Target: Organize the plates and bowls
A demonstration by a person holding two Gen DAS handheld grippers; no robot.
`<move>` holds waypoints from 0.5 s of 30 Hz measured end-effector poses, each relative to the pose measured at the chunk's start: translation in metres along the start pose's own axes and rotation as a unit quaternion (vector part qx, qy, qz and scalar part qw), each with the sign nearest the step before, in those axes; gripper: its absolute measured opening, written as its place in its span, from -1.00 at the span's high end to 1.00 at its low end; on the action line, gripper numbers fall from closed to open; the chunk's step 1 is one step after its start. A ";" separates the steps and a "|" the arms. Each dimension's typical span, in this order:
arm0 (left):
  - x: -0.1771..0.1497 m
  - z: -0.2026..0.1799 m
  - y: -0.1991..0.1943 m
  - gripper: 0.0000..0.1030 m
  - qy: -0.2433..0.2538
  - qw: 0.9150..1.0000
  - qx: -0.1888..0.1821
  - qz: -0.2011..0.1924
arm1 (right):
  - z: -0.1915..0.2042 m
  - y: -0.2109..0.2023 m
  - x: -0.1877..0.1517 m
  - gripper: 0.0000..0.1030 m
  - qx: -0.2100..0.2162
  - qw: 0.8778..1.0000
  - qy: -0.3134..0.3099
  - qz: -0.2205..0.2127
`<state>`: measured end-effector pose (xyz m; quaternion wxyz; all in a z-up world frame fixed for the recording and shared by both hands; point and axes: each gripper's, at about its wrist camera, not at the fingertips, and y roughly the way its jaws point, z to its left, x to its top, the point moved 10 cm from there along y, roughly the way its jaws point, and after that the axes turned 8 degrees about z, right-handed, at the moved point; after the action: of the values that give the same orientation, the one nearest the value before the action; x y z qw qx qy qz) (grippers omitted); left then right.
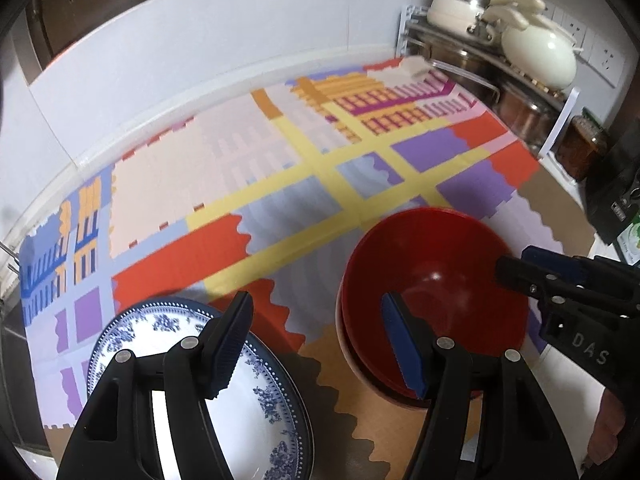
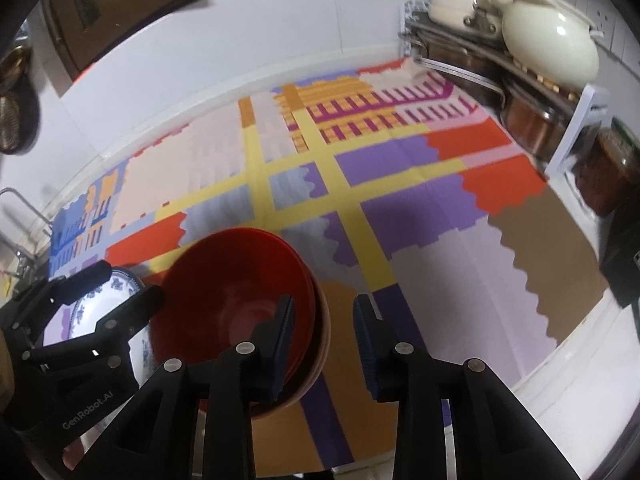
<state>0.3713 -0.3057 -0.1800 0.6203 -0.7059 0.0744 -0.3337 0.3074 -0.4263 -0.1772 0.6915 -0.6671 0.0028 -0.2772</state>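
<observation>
The stack of red bowls (image 1: pixel 432 300) rests on the patterned mat (image 1: pixel 280 184), at about 4 o'clock in the left wrist view and at 7 o'clock in the right wrist view. The blue-and-white plate (image 1: pixel 256 400) lies just beside the stack, at about 7 o'clock in the left wrist view, also on the mat.

The left gripper (image 1: pixel 320 344) stands wide apart and holds nothing. One finger hangs over the plate; the other hangs over the near rim of the top bowl. Whether either pad touches the ware below cannot be told from this angle.

The right gripper (image 2: pixel 324 344) is parted to a narrow gap, and its pads press on nothing. The bowl rim (top bowl of the stack) lies between the jaws, close against the inner finger (image 2: pixel 280 344); the outer finger stands clear of it over the mat.

At 1 o'clock in both views, a metal rack (image 2: pixel 460 60) in the corner carries a cream pot (image 2: pixel 548 44) and steel pans.
</observation>
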 end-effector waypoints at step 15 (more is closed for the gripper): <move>-0.014 -0.007 0.036 -0.16 -0.012 0.998 -0.028 0.061 | 0.002 0.033 -0.013 0.39 0.034 0.997 0.031 0.056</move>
<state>0.3678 -0.3119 -0.2185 0.6206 -0.7210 0.1191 -0.2843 0.3096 -0.4213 -0.2120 0.7279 -0.6332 0.0523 -0.2581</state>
